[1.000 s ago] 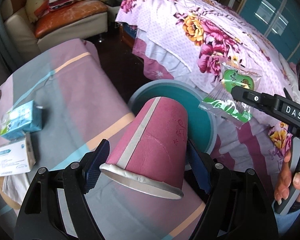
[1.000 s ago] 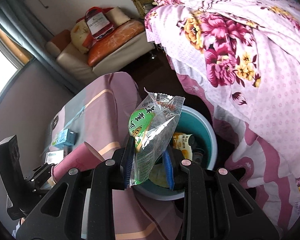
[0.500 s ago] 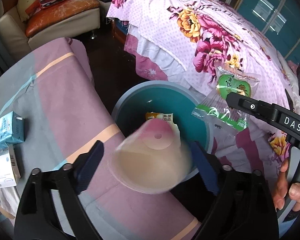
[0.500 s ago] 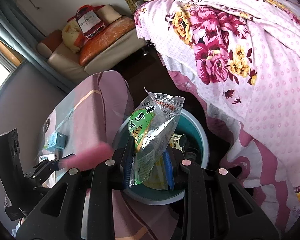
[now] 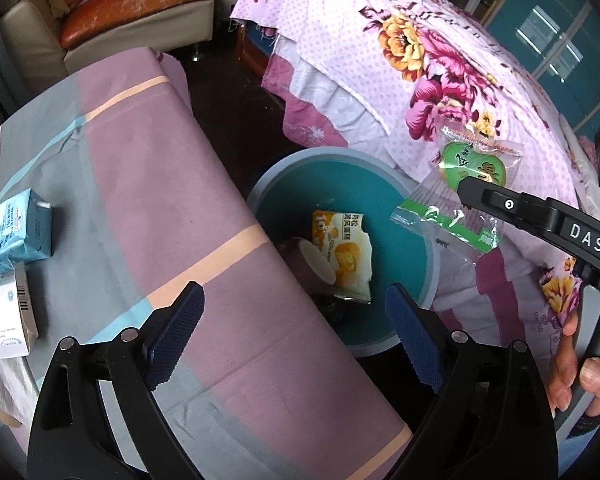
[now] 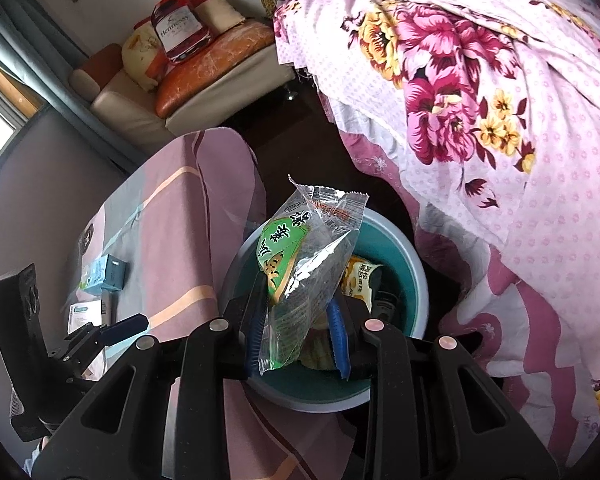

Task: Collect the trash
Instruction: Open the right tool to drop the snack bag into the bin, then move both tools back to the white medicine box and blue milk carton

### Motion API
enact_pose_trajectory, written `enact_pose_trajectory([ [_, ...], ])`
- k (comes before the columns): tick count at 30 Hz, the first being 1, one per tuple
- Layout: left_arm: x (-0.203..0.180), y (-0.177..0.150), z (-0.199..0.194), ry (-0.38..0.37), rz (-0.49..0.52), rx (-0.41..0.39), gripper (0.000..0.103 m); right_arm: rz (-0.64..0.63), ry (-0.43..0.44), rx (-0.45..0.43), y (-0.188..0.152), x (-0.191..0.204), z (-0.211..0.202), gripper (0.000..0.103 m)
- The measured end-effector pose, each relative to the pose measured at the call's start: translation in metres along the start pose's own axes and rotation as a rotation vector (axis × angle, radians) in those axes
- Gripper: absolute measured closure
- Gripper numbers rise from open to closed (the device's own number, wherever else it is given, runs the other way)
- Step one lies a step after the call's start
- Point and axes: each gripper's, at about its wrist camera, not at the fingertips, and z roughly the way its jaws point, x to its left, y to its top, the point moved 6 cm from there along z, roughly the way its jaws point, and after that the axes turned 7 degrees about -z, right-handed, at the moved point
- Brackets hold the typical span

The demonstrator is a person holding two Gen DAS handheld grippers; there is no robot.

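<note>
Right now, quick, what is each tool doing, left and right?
Left tool: open, nothing between its fingers.
Right tool: shut on the green snack wrapper, above the bin.

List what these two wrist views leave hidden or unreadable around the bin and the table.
- Bin bottom, right wrist view: the green snack wrapper held in the right gripper covers it.
- Pink cup, left wrist view: half hidden by the table edge and the yellow wrapper.
- White box: cut off by the frame edge.
- Blue carton: print too small.
</note>
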Motion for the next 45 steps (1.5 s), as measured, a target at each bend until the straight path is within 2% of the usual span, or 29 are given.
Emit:
enact_pose_trajectory([
  [6, 0.008, -0.003, -0.002, -0.006, -0.016, -0.002, 0.009, -0.013, -0.013, 0.018, 0.001, 0.008, 0.006, 0.073],
  [9, 0.013, -0.005, -0.002, -0.012, -0.027, 0.002, 0.009, -0.016, -0.023, 0.025, 0.001, 0.012, 0.008, 0.068],
  [10, 0.015, -0.005, -0.002, -0.014, -0.031, 0.002, 0.009, -0.015, -0.023, 0.027, 0.001, 0.013, 0.009, 0.064],
  [13, 0.022, -0.007, -0.002, -0.019, -0.046, 0.003, 0.009, -0.013, -0.035, 0.019, 0.002, 0.016, 0.009, 0.043],
  [21, 0.038, -0.012, -0.008, -0.025, -0.076, -0.006, 0.009, -0.028, -0.044, 0.031, 0.002, 0.028, 0.011, 0.036],
  [23, 0.042, -0.013, -0.010, -0.027, -0.085, -0.011, 0.009, -0.035, -0.049, 0.029, 0.002, 0.032, 0.010, 0.031],
  [36, 0.082, -0.025, -0.033, -0.024, -0.140, -0.046, 0.009, -0.123, -0.042, 0.043, -0.002, 0.081, 0.010, 0.028],
  [45, 0.133, -0.043, -0.056, 0.004, -0.213, -0.072, 0.009, -0.223, -0.020, 0.074, -0.006, 0.130, 0.017, 0.027],
])
